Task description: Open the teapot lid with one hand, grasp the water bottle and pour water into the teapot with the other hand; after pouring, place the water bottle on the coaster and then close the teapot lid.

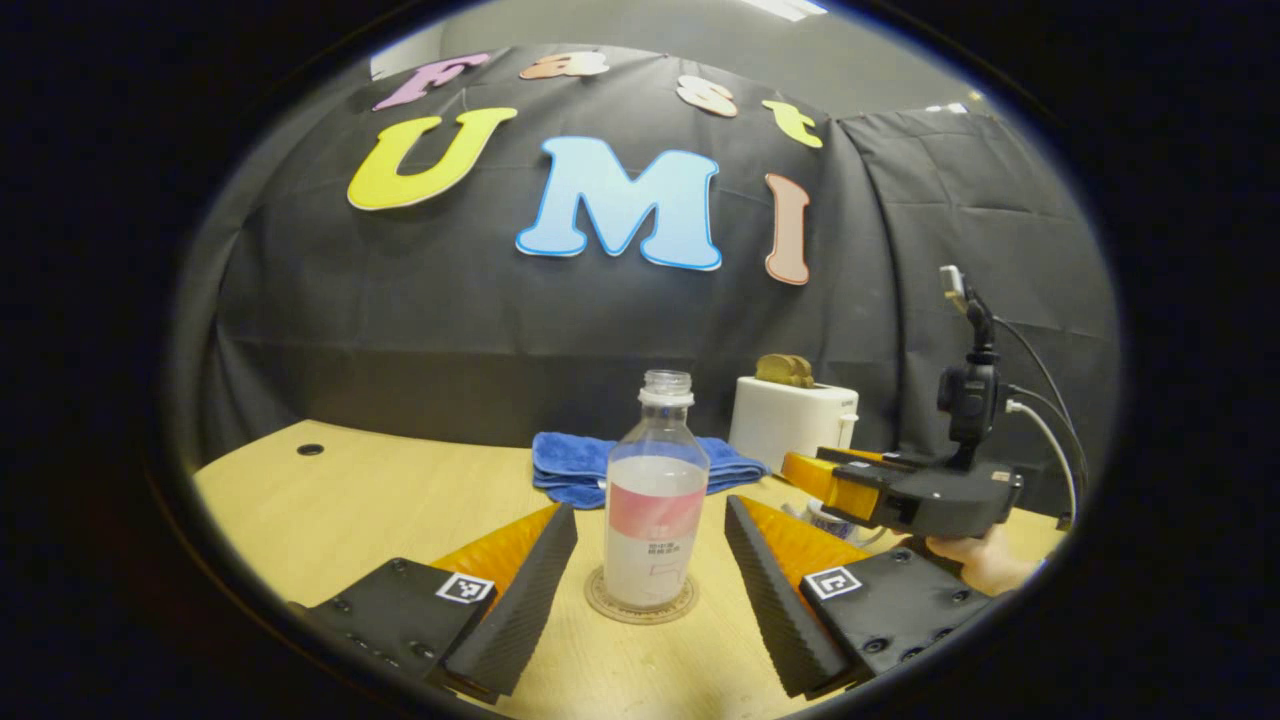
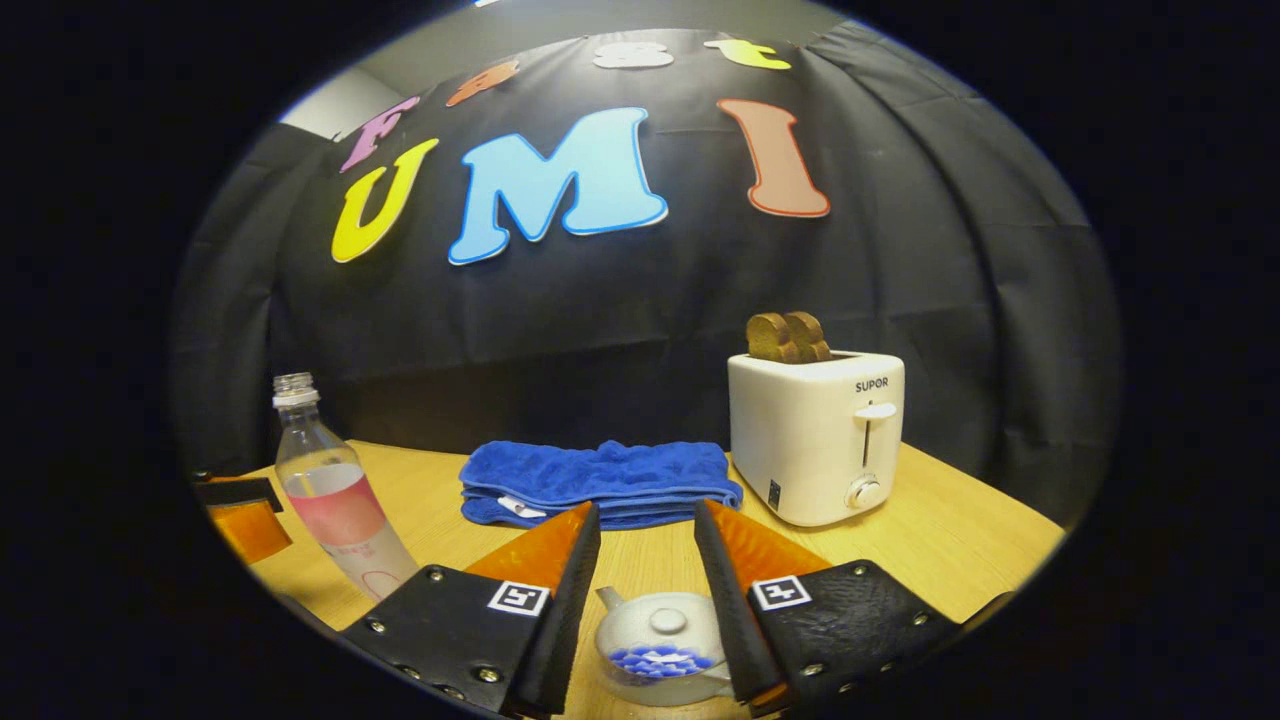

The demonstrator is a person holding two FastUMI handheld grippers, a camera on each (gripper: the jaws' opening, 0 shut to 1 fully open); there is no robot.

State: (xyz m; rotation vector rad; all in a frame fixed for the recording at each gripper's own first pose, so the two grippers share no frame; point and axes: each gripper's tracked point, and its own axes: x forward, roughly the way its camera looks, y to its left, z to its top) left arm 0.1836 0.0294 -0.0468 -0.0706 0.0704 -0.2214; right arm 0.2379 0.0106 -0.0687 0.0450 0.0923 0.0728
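A clear water bottle point(image 1: 652, 480) without a cap, holding water under a pink label, stands upright on a round coaster point(image 1: 640, 603). My left gripper point(image 1: 650, 506) is open, one finger on each side of the bottle with a gap on both sides. In the right gripper view the same bottle point(image 2: 335, 495) stands at the left. The white teapot point(image 2: 662, 655), its knobbed lid point(image 2: 667, 622) resting on it, sits low between the fingers of my open right gripper point(image 2: 645, 510). The right gripper point(image 1: 815, 478), held by a hand point(image 1: 985, 562), hovers to the right of the bottle.
A folded blue towel point(image 2: 600, 480) lies at the back of the wooden table point(image 1: 350, 490). A white toaster point(image 2: 815, 450) with toast in it stands to the towel's right. The left gripper's finger point(image 2: 245, 520) shows beside the bottle. A small hole point(image 1: 310, 449) marks the table's far left.
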